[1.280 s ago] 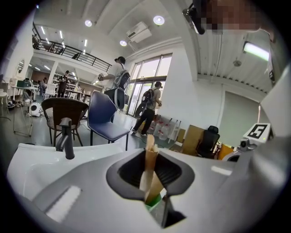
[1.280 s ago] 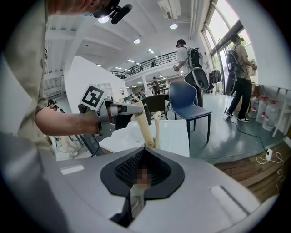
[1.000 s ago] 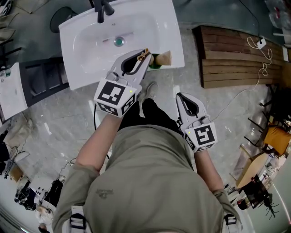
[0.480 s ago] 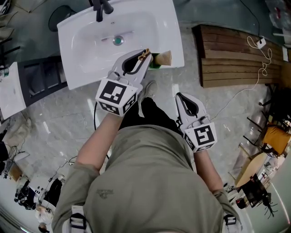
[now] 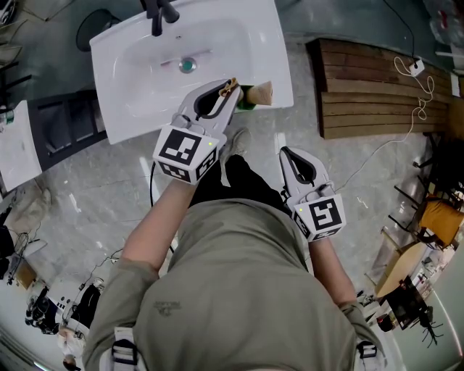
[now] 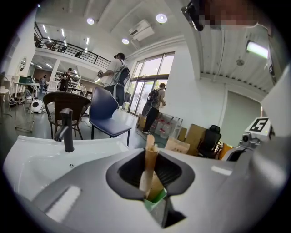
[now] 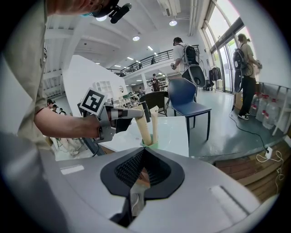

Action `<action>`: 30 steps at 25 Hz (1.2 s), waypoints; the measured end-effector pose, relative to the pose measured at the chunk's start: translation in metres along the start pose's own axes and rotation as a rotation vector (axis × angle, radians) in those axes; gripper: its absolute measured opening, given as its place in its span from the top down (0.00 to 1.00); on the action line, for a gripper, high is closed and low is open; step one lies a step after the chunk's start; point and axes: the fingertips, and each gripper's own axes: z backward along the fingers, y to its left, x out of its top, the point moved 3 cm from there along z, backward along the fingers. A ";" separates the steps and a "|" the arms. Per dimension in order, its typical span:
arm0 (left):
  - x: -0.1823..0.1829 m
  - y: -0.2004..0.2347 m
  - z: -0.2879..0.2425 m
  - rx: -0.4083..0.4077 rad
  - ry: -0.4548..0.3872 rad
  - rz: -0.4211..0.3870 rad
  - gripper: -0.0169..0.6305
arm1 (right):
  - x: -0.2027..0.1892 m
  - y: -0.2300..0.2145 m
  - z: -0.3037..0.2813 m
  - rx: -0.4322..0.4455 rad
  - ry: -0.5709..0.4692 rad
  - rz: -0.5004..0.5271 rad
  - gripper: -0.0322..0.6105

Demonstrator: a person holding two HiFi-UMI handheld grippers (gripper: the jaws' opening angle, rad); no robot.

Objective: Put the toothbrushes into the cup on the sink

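My left gripper (image 5: 232, 87) hangs over the sink's (image 5: 138, 109) front right corner, shut on the top of a tan paper-wrapped toothbrush (image 7: 142, 127). The brush's lower end reaches into the small green cup (image 5: 249, 100) on the sink rim. A second wrapped toothbrush (image 7: 154, 122) stands in that cup (image 7: 150, 145). In the left gripper view the held toothbrush (image 6: 149, 166) rises between the jaws above the cup (image 6: 153, 199). My right gripper (image 5: 285, 153) stays low by my waist, off the sink, shut with nothing in it.
A black faucet (image 5: 159, 14) stands at the back of the basin, with the drain (image 5: 188, 65) mid-basin. A wooden pallet (image 5: 370, 90) with a white cable lies right of the sink. A blue chair (image 6: 107, 113) and people stand beyond the sink.
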 end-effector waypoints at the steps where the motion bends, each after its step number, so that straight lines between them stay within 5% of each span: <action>1: 0.000 0.000 0.000 0.000 0.000 -0.001 0.90 | 0.000 0.000 0.000 0.000 0.001 -0.001 0.93; 30: 0.013 -0.007 0.006 -0.094 -0.011 -0.038 0.85 | 0.012 0.002 -0.028 0.016 -0.029 -0.010 0.93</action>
